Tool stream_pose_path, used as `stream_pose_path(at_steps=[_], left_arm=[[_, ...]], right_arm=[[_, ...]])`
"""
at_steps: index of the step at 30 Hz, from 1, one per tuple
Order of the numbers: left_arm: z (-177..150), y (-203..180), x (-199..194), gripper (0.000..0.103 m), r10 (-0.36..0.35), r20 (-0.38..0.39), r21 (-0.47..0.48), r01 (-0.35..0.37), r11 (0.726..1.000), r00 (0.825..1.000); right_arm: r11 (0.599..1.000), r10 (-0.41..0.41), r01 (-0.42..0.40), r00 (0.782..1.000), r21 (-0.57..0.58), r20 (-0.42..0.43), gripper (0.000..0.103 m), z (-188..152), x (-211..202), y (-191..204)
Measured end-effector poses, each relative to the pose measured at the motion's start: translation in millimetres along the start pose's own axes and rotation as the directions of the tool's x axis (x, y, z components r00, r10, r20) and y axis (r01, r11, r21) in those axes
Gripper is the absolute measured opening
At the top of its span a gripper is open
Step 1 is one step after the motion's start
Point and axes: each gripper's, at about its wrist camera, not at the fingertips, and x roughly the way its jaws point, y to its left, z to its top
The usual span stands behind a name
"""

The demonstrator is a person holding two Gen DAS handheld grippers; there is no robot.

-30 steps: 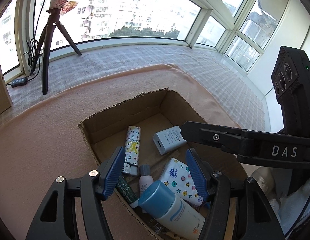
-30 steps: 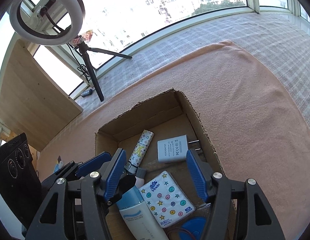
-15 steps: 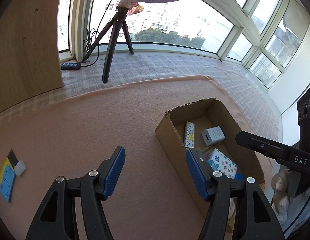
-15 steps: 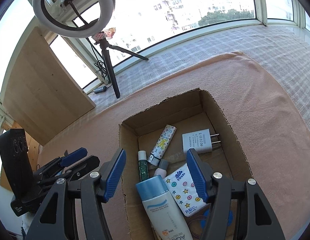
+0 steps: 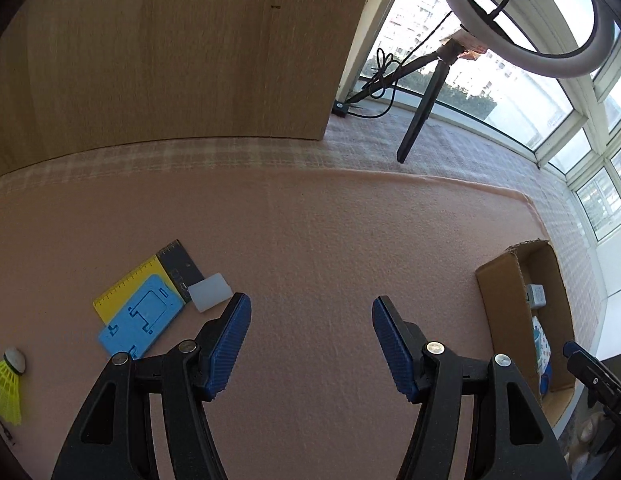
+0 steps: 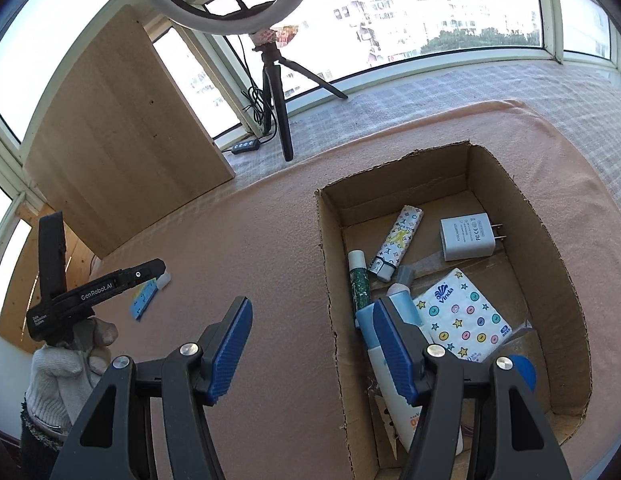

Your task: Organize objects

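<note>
My left gripper [image 5: 310, 344] is open and empty above the pink mat. Ahead and to its left lie a blue phone stand [image 5: 140, 318] on a yellow ruler [image 5: 124, 286], a black ruler [image 5: 180, 270], a white eraser [image 5: 210, 297] and a yellow shuttlecock [image 5: 4, 384]. My right gripper [image 6: 312, 346] is open and empty over the left wall of the cardboard box [image 6: 328, 280]. The box holds a white charger [image 6: 466, 238], a patterned lighter [image 6: 398, 242], a tissue pack [image 6: 462, 314], a glitter tube [image 6: 360, 282] and a blue-capped bottle [image 6: 390, 392].
A ring light on a tripod [image 6: 270, 64] stands at the back by the window. A wooden board [image 5: 170, 52] leans behind the mat. The box [image 5: 506, 300] sits at the mat's right edge. The gloved hand with the left gripper [image 6: 94, 292] shows at left.
My left gripper has swung left, away from the box, to face the items on the mat. My right gripper has shifted left to the box's left wall.
</note>
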Motion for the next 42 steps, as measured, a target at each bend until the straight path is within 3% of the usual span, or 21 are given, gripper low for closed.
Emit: stream_pose_path(at_steps=[8, 13, 15, 18, 24, 30, 42], left_arm=[[32.1, 78.0, 12.6, 0.066, 0.089, -0.045, -0.143, -0.094, 0.985, 0.995], [40.5, 104.3, 26.4, 0.065, 0.123, -0.071, -0.186, -0.135, 0.973, 0.99], [41.9, 112.2, 32.2, 0.057, 0.12, -0.082, -0.213, -0.136, 0.968, 0.989], [42.7, 119.6, 39.9, 0.052, 0.102, -0.093, -0.252, -0.123, 0.96, 0.99], [41.1, 125.8, 52.9, 0.042, 0.062, -0.104, -0.308, -0.091, 0.947, 0.993], [32.5, 126.0, 47.5, 0.035, 0.028, -0.104, -0.307, -0.058, 0.95, 0.994], [-6.8, 81.9, 45.1, 0.034, -0.018, -0.108, -0.191, -0.003, 0.981, 0.994]], right_arm=[[1.0, 0.0, 0.0, 1.0, 0.002, -0.026, 0.059, -15.8, 1.4, 5.9], [1.0, -0.015, 0.016, 0.999, 0.014, -0.033, 0.059, -20.1, -0.1, -0.1], [1.0, -0.022, 0.023, 0.999, 0.019, -0.036, 0.059, -20.9, -0.1, -3.9], [0.999, -0.026, 0.027, 0.999, 0.028, -0.045, 0.059, -22.1, 0.9, -8.5], [0.999, -0.026, 0.029, 0.998, 0.032, -0.064, 0.059, -24.8, 5.2, -11.6], [0.999, -0.02, 0.023, 0.997, 0.03, -0.073, 0.059, -25.9, 6.4, -11.3], [1.0, -0.003, 0.003, 0.995, -0.01, -0.096, 0.063, -26.7, 18.8, 12.4]])
